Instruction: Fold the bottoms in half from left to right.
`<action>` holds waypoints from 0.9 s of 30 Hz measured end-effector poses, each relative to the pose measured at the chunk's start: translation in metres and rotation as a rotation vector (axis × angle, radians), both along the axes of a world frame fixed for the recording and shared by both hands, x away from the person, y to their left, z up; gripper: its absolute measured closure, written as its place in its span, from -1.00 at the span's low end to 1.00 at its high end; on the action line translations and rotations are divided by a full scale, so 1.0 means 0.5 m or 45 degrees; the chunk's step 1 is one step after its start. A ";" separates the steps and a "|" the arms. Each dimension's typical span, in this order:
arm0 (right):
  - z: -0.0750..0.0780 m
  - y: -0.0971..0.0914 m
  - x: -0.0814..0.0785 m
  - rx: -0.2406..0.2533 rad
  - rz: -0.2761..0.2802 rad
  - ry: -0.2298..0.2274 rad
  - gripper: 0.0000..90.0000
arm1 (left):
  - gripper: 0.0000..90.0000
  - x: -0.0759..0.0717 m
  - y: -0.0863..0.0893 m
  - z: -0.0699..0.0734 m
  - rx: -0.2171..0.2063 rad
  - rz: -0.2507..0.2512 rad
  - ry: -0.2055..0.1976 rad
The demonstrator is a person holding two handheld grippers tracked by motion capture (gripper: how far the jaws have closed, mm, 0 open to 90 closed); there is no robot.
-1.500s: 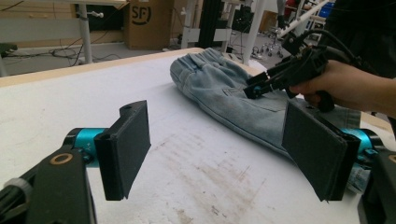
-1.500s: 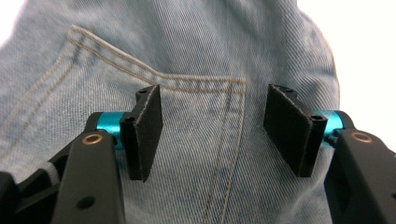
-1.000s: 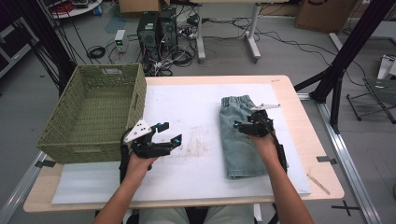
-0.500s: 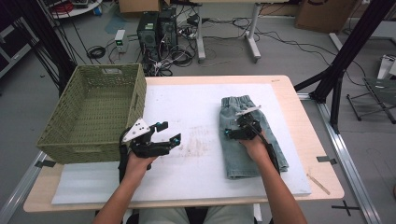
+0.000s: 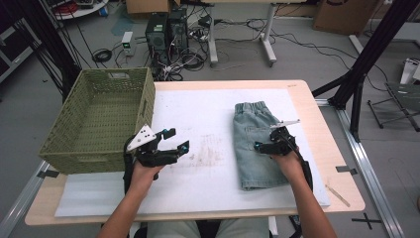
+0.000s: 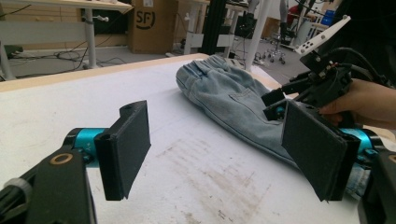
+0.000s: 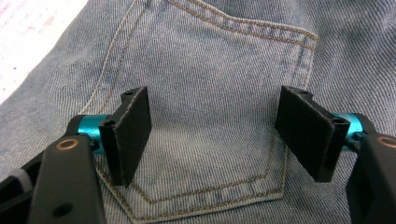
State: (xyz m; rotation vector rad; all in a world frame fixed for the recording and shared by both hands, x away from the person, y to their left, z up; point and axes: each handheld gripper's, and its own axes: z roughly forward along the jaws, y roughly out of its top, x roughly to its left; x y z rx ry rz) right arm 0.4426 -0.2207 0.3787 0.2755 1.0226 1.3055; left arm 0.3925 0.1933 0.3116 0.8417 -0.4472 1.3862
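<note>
Denim shorts [image 5: 257, 144] lie folded flat on the white mat [image 5: 208, 119] on the right half of the table [image 5: 307, 99]. Right hand-held gripper [image 5: 265, 146] sits over the back pocket [image 7: 205, 116], jaws wide and just been opening, nothing pinched between the pads, cloth only beneath. Left hand-held gripper [image 5: 176, 140] hovers over bare mat just beside the green basket [image 5: 99, 119], jaws spread, empty.

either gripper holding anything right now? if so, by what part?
Nothing is held. The right gripper, jaws just opening, hangs open over the back pocket of the folded light-blue denim shorts; the left gripper is open above the white table cover.
</note>
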 end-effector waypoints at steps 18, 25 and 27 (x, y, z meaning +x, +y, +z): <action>-0.049 0.070 0.007 -0.087 -0.070 -0.056 -0.46 | -0.47 -0.003 0.002 -0.002 0.014 0.002 0.000; -0.071 0.046 -0.023 -0.073 0.140 -0.052 -0.41 | -0.47 -0.001 0.004 0.000 0.006 0.000 0.004; -0.082 0.046 -0.025 -0.079 0.081 -0.062 -0.41 | -0.47 -0.001 0.003 0.000 0.005 0.001 0.003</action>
